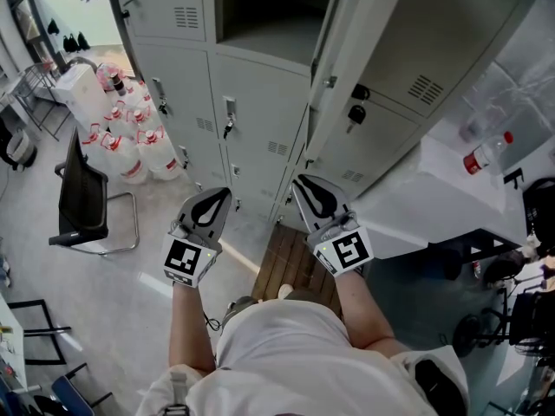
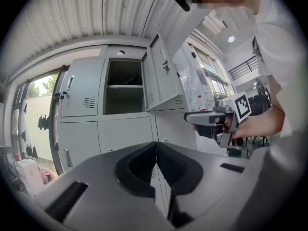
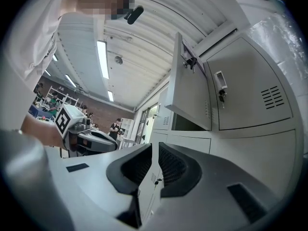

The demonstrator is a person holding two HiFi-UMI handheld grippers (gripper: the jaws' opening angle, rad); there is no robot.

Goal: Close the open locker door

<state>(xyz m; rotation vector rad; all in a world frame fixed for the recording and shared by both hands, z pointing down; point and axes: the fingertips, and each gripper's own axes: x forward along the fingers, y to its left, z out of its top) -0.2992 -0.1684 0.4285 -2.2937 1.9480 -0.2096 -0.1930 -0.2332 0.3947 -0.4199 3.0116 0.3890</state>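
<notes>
Locker door stands open at the upper right. Your left gripper has its jaws together, your right gripper barely apart, both empty.

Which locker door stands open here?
The top-row door, swung outward beside its dark compartment with a shelf inside. The other doors around it sit flush and shut.

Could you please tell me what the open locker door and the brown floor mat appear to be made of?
The open locker door: likely sheet steel, painted pale grey, smooth satin; punched vent slots and folded edges suggest so. The floor mat: seemingly brown wooden slats, possibly plastic; parallel grooves show.
</notes>
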